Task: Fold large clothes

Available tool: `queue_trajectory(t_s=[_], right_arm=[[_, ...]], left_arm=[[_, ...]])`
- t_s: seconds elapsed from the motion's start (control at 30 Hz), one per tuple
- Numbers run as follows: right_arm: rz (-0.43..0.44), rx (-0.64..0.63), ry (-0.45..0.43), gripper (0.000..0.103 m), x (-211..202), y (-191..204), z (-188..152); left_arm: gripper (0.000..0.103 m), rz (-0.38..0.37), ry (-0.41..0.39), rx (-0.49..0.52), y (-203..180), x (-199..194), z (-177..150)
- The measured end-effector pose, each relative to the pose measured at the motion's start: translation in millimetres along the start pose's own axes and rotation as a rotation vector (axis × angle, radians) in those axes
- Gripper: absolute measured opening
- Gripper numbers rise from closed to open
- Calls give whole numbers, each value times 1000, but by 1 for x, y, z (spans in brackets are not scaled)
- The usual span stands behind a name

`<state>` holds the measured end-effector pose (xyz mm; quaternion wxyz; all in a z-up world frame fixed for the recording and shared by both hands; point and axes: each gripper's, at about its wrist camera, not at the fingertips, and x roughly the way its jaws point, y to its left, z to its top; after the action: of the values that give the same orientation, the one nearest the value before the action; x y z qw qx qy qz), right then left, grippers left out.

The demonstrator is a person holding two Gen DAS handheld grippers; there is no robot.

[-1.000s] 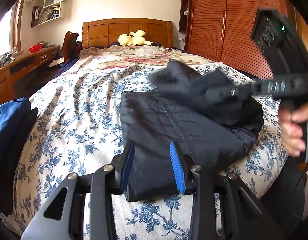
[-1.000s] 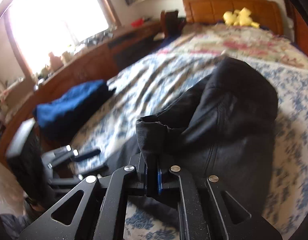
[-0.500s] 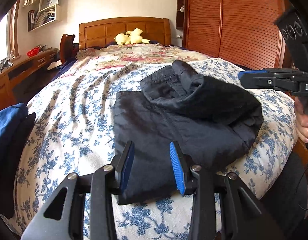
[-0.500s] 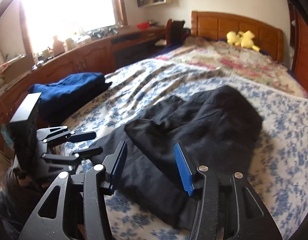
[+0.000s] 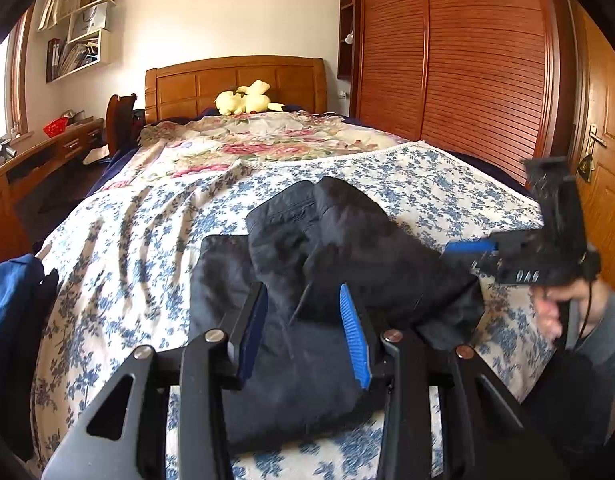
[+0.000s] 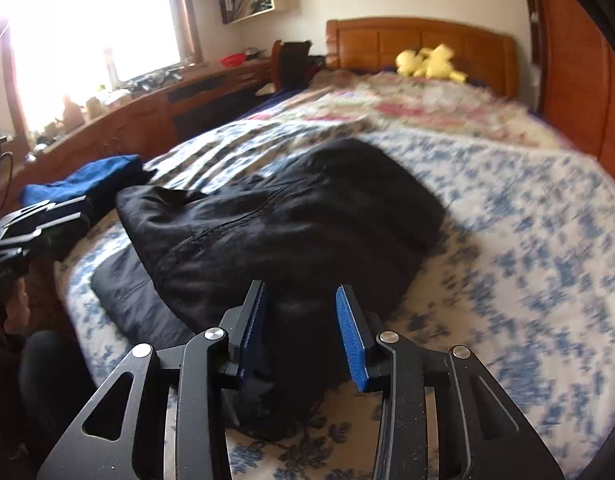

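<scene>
A large black garment [image 5: 327,264] lies partly folded near the foot of the bed, one thick layer flopped across a flatter one. My left gripper [image 5: 303,332] hovers open just above its near edge, with nothing pinched. In the right wrist view the same garment [image 6: 287,220] spreads ahead of my right gripper [image 6: 301,332]. Its jaws are closing, with the cloth's near corner under and between the fingers, and the pads are not pressing on it. The right gripper [image 5: 471,246] also shows at the garment's right end, held by a hand. The left gripper [image 6: 47,216] shows at the far left.
The bed has a blue-flowered cover [image 5: 119,248] and a wooden headboard [image 5: 235,80] with a yellow plush toy [image 5: 247,98]. A folded blue garment [image 6: 87,178] lies at the bed's left edge. A wooden desk [image 6: 147,120] runs along the window side, and a slatted wardrobe [image 5: 467,80] stands on the right.
The right gripper opened and let go of the raised black flap, which dropped onto the garment. It then drew back toward the bed's near right edge. The left gripper lifted slightly and stayed open.
</scene>
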<state>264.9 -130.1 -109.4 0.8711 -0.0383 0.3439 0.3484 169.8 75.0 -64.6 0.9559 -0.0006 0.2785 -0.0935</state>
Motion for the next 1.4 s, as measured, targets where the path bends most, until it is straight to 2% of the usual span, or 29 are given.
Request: queue_trajectory(t_s=[0.2,0.3,0.43,0.57,1.07,1.17,1.27,1.3,1.4], right_arm=[[82,31,-3,35,5,-7,-5],[57,-18,22,35,4,0,0],[45,-19,20,35,5,2,-4],[43,-17,19,35,4,2,-7],[47,-17,15,35,1,0,-8],[47,-17,15,35,2,1,-8],[46,-17,15,35,1,1,-7],[46,-17,15,35,1,1,-7],[30,-31,0,35,-1,6,-3]], left_arm=[[38,16,47,1,-10,19,12],[38,39,84,2,-12,34,9],[38,47,137,-11,-12,54,2],[38,15,152,-48,-12,57,0],[38,67,226,-15,-20,74,-13],[38,59,222,8,-26,76,-14],[9,73,220,50,-33,74,-11],[5,75,208,62,-35,71,-10],[4,112,141,110,-41,51,-1]])
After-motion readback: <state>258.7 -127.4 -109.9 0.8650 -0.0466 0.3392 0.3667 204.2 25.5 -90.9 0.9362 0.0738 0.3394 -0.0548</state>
